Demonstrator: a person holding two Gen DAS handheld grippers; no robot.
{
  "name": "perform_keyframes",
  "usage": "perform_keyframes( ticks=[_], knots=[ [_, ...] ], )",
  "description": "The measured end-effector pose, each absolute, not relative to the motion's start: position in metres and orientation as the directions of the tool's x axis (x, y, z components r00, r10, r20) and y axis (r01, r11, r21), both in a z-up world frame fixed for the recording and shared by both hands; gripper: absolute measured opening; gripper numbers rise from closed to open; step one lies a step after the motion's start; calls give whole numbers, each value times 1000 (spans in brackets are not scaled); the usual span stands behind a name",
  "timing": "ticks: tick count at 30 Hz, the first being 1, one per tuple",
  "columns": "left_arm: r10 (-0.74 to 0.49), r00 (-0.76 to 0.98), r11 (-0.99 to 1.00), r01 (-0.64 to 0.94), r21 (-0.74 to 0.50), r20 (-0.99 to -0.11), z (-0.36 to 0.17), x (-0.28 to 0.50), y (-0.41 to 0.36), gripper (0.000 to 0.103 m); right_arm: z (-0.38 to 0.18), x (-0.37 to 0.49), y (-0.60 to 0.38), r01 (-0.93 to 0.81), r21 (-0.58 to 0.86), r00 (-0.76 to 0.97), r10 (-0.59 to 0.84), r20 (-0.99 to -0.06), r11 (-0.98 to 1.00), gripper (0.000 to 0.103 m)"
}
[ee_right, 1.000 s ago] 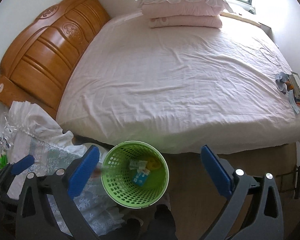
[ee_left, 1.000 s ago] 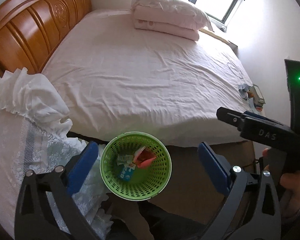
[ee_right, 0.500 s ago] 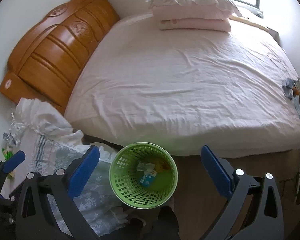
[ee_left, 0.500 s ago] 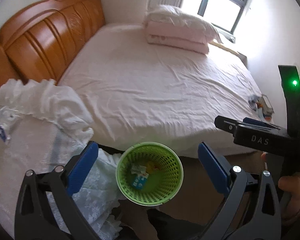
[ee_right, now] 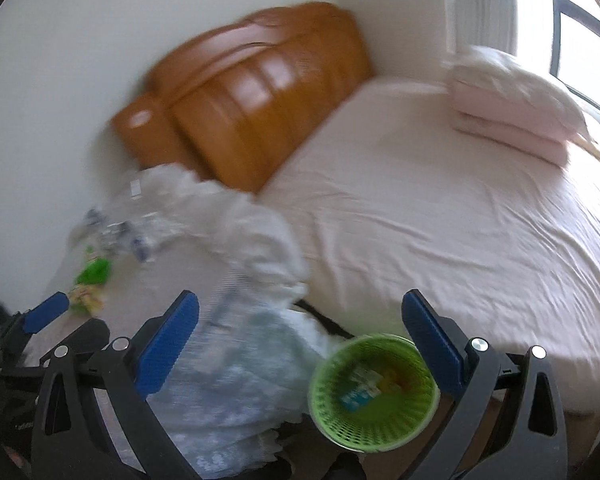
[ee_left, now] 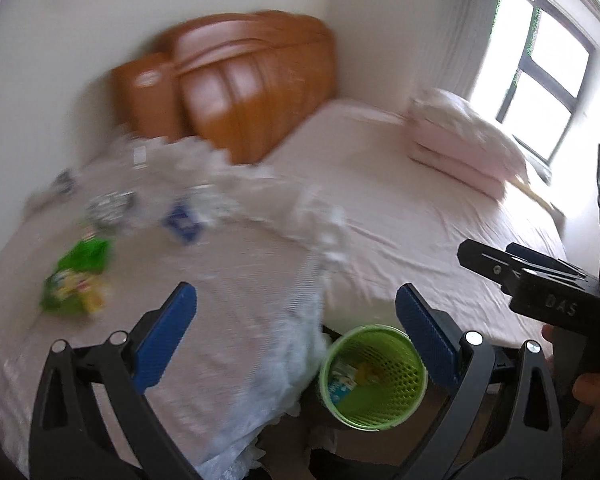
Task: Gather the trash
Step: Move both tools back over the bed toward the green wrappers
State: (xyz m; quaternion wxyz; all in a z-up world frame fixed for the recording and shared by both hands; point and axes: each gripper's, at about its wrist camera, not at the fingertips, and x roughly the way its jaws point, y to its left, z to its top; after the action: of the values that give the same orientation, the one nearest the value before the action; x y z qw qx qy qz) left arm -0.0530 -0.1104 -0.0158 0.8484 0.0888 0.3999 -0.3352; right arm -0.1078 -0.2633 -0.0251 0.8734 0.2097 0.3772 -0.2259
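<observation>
A green mesh bin with wrappers inside stands on the floor between the bed and a cloth-covered bedside table; it also shows in the right wrist view. On the table lie a green and yellow wrapper, a blue and white packet and crumpled clear plastic; the right wrist view shows the green wrapper too. My left gripper is open and empty above the table's edge. My right gripper is open and empty. Both views are blurred.
A large bed with a pink sheet fills the right side, with a wooden headboard and folded pink bedding. A lace cloth hangs over the table's side by the bin. The window is at the far right.
Both grippers have swung left, away from the bed and bin, bringing the bedside table and its trash into view. The bin now sits at lower right. Both stay open.
</observation>
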Motion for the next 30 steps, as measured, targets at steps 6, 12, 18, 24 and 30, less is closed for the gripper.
perform_keyframes(
  ticks=[6,12,18,24,30],
  knots=[
    [-418,536,862,489,-134,-733,-13,-29,-38,95,-12,-58,-209,395,196,671,-136,-729,897,101],
    [-340,570,928,331,-169,-748,-21,-19,22,95,-13,-26,-166,268,191,679,-44,-733,944,101],
    [-272,580,958,238,-160,-768,-33,-16,57,95,-21,-7,-142,213,189,657,2,-754,959,101],
    [-241,584,968,202,-149,-775,-37,-11,73,95,-30,1,-131,196,194,643,23,-766,961,101],
    [-220,578,974,179,-141,-786,-42,-3,89,95,-45,27,-114,130,179,618,61,-784,975,101]
  ],
)
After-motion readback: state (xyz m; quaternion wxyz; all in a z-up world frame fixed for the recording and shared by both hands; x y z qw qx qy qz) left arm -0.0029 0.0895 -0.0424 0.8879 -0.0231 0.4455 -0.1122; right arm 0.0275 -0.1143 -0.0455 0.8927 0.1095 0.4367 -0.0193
